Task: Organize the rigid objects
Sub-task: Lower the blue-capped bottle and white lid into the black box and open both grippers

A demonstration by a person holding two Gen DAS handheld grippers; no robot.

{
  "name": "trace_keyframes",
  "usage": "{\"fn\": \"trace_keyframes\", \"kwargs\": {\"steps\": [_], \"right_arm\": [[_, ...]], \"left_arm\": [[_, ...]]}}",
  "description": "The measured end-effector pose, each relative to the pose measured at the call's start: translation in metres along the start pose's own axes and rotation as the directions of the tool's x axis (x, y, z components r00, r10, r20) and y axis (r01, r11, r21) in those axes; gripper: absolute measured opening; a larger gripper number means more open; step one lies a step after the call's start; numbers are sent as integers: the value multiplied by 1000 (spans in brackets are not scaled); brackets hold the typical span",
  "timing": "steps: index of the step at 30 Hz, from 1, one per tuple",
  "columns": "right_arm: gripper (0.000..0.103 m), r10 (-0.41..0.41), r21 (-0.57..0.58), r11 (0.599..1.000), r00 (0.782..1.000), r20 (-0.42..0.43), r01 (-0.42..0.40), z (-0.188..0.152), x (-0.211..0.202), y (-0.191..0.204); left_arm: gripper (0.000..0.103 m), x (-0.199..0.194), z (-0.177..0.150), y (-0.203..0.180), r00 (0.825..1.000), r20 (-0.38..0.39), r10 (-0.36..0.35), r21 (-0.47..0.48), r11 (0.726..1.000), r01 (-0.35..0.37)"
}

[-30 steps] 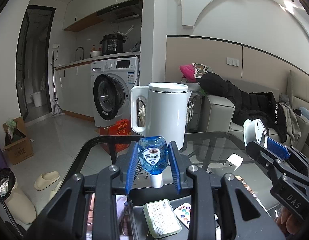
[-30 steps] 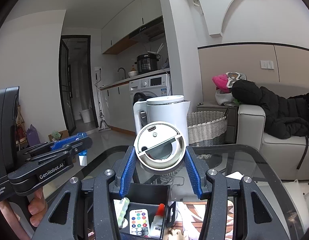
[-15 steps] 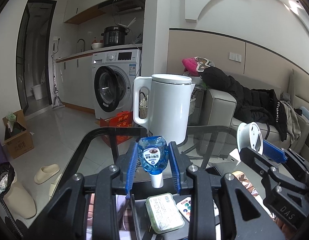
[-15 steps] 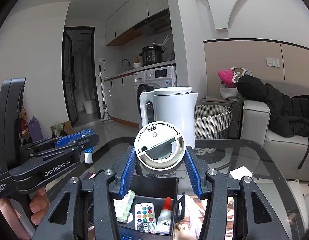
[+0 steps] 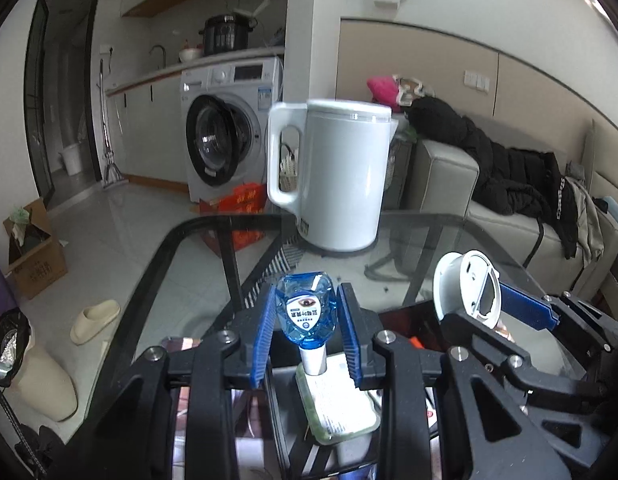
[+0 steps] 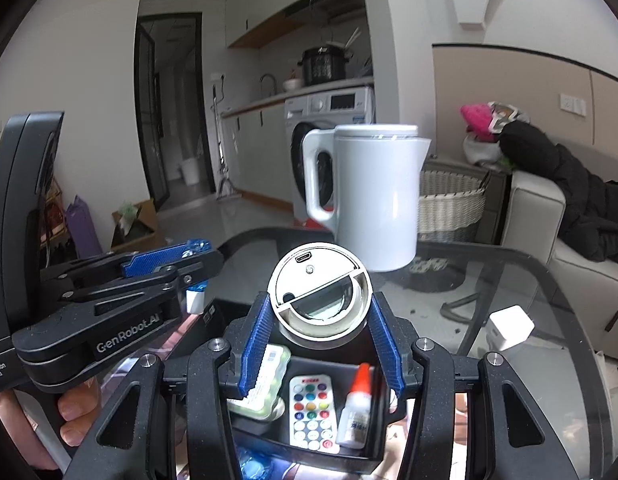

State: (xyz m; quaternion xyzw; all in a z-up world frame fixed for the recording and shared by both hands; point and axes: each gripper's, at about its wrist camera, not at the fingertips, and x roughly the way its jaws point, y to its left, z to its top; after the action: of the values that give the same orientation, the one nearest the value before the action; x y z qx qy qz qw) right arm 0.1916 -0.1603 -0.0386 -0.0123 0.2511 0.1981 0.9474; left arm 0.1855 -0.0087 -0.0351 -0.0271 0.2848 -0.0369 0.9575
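My left gripper (image 5: pixel 307 330) is shut on a small blue bottle (image 5: pixel 305 312) held upside down, its white cap pointing down over a green-edged flat case (image 5: pixel 337 404). My right gripper (image 6: pixel 321 330) is shut on a round white device (image 6: pixel 320 294) with a port on its face. Both hang above a black bin (image 6: pixel 341 446) on the glass table (image 6: pixel 509 280). In the bin lie a white remote with coloured buttons (image 6: pixel 311 412), a small glue bottle with a red tip (image 6: pixel 356 408) and the green-edged case (image 6: pixel 265 384). The right gripper with its round device (image 5: pixel 467 292) shows at the right of the left wrist view.
A white kettle (image 5: pixel 337 176) stands at the table's far side. A small white cube (image 6: pixel 511 326) lies on the glass to the right. A person's fingers (image 6: pixel 75 416) hold the left tool. Beyond are a washing machine (image 5: pixel 229 128), a wicker basket (image 6: pixel 449 204) and a sofa (image 5: pixel 449 184).
Both grippers have tipped downward and sunk toward the black bin, which now shows larger in the right wrist view. Each keeps its hold on its object.
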Motion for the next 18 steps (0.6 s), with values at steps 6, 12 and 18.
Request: {"fn": "trace_keyframes", "kwargs": {"steps": [6,12,18], "right_arm": [[49,13,-8,1000,986,-164,-14,-10,27,5],[49,7,-49,998,939,-343,-25,-29,58,6],[49,13,-37,999,919,-394,-30,-35,66,6]], "left_arm": [[29,26,-11,-3,989,-150,-13,6,1000,14],[29,46,-25,-20,963,-267,35,127,992,-1],[29,47,-28,-21,951,-309,-11,96,994,43]]}}
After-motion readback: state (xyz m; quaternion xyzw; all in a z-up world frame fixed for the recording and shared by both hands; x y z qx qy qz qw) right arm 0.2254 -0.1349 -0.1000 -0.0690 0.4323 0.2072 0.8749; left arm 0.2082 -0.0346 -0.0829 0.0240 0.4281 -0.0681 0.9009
